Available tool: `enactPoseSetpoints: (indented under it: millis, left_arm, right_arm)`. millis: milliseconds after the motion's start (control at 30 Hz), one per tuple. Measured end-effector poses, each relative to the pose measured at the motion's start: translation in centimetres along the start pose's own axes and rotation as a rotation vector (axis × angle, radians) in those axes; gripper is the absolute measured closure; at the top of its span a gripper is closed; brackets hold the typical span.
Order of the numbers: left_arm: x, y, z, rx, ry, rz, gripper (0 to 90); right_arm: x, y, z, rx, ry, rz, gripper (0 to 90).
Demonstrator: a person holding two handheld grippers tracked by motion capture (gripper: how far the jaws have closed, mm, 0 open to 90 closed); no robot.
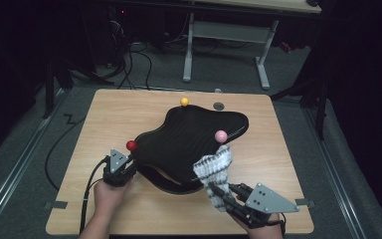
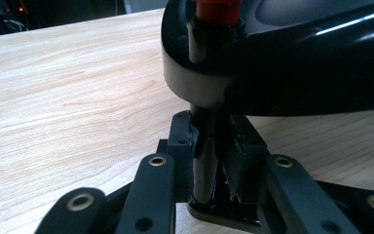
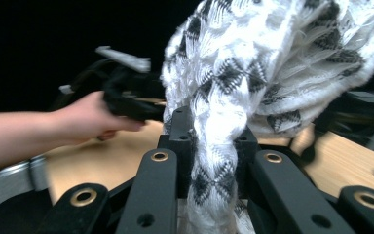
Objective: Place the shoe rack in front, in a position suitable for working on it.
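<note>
The right gripper [image 1: 222, 190] sat at the table's [image 1: 109, 114] near right edge, its jaws clamped on the lower end of a black-and-white knit sock [image 1: 215, 172]. The sock rose from the jaws up and away from the person, its free end draped against the near edge of a black curved rack [image 1: 189, 137], just below the rack's pink ball [image 1: 221, 135]. In the right gripper view the sock [image 3: 253, 73] was pinched narrow between the fingers [image 3: 180, 131] and fanned out wide above them.

The left gripper [image 1: 124, 167] was at the rack's left end, its jaws closed tight on the thin black post [image 2: 203, 161] under the red ball [image 1: 131, 145]. A yellow ball [image 1: 184, 101] stood at the rack's far edge.
</note>
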State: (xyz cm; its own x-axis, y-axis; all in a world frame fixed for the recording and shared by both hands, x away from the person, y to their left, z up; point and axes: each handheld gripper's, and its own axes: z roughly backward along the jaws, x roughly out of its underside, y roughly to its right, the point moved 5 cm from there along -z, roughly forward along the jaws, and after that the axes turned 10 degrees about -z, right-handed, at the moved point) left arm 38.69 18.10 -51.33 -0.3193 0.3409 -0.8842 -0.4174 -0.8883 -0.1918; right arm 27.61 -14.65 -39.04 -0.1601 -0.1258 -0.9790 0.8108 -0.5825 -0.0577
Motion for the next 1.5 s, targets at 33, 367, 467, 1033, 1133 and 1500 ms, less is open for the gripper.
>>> enactPoseSetpoints:
  millis: [33,367,467,1033,1133,1500]
  left_arm:
    - [0.0,0.0,0.0,0.001,0.000,0.001,74.5]
    - [0.0,0.0,0.0,-0.001,0.000,-0.001,74.5]
    - [0.0,0.0,0.1,-0.001,0.001,-0.002,74.5]
    - [0.2,0.2,0.3,0.004,0.003,-0.009,74.5]
    - [0.2,0.2,0.4,0.004,0.003,-0.007,74.5]
    - [0.2,0.2,0.4,0.005,0.002,-0.005,74.5]
  right_arm:
    - [0.0,-0.8,-0.1,-0.028,-0.007,0.019,78.7]
    - [-0.3,-2.6,-0.6,-0.060,-0.011,0.061,78.6]
    - [-1.6,-0.9,0.8,0.015,0.059,0.041,78.6]
    - [-1.5,7.1,-2.9,0.302,0.023,0.082,78.9]
    - [-1.6,7.3,-3.1,0.308,0.009,0.079,79.1]
    - [-1.6,2.2,0.1,0.171,0.044,0.131,79.1]
